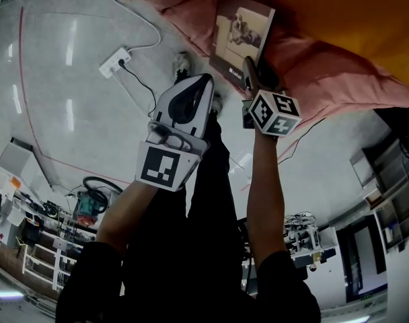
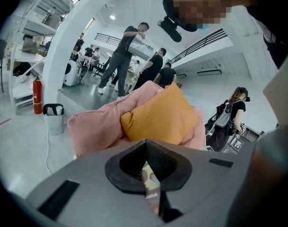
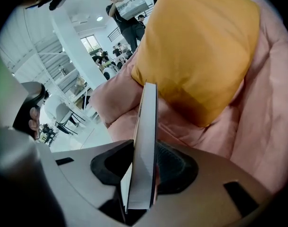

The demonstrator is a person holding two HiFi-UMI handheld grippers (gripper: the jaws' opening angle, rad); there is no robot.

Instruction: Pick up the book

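Grip on book (image 1: pixel 241 39) done; lift looks unfinished.
R gripper (image 3: pixel 143 169) fingers (image 3: pixel 178 170) pinching book's near edge, book over pink cushion (image 1: pixel 325 69), clearance unclear; L gripper (image 1: pixel 203 81) fingers pressed together, empty, just beside. To do: raise it clear.

Lab hall w/ equip racks (image 1: pixel 31 251)

Lower corner of thin grey paper book (image 1: pixel 239 32) hidden behind right gripper (image 1: pixel 252 75); cover print too small. Orange fabric cushion (image 1: pixel 346 5) beyond book cut off.
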